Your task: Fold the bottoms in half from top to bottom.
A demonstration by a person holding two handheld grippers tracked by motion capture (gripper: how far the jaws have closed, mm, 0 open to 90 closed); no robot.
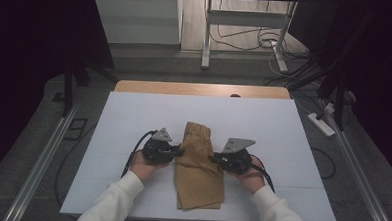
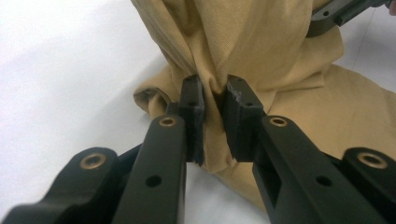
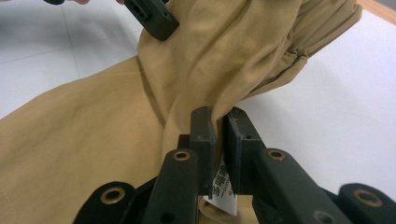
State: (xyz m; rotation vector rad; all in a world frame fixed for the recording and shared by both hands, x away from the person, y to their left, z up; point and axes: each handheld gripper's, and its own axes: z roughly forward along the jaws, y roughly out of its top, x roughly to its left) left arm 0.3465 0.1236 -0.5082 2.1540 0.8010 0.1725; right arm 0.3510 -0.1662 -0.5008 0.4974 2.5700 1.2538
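A tan garment (image 1: 199, 168), folded into a long strip, lies on the white table top (image 1: 133, 118), its gathered waistband end (image 1: 198, 131) raised and folded back toward me. My left gripper (image 1: 178, 151) is shut on the garment's left edge; in the left gripper view its jaws pinch a bunched fold of the tan garment (image 2: 261, 51) between the pads (image 2: 192, 100). My right gripper (image 1: 215, 158) is shut on the right edge; in the right gripper view the tan garment (image 3: 93, 126) and a white care label (image 3: 222, 186) sit between its jaws. Each gripper (image 2: 214, 95) (image 3: 218, 116) faces the other across the cloth.
The white table top ends in a wooden strip (image 1: 202, 89) at the far side. Metal rails (image 1: 41, 159) run along both sides below the table. A white power strip (image 1: 321, 124) and cables lie on the floor at the right, and a metal stand (image 1: 206, 36) rises beyond.
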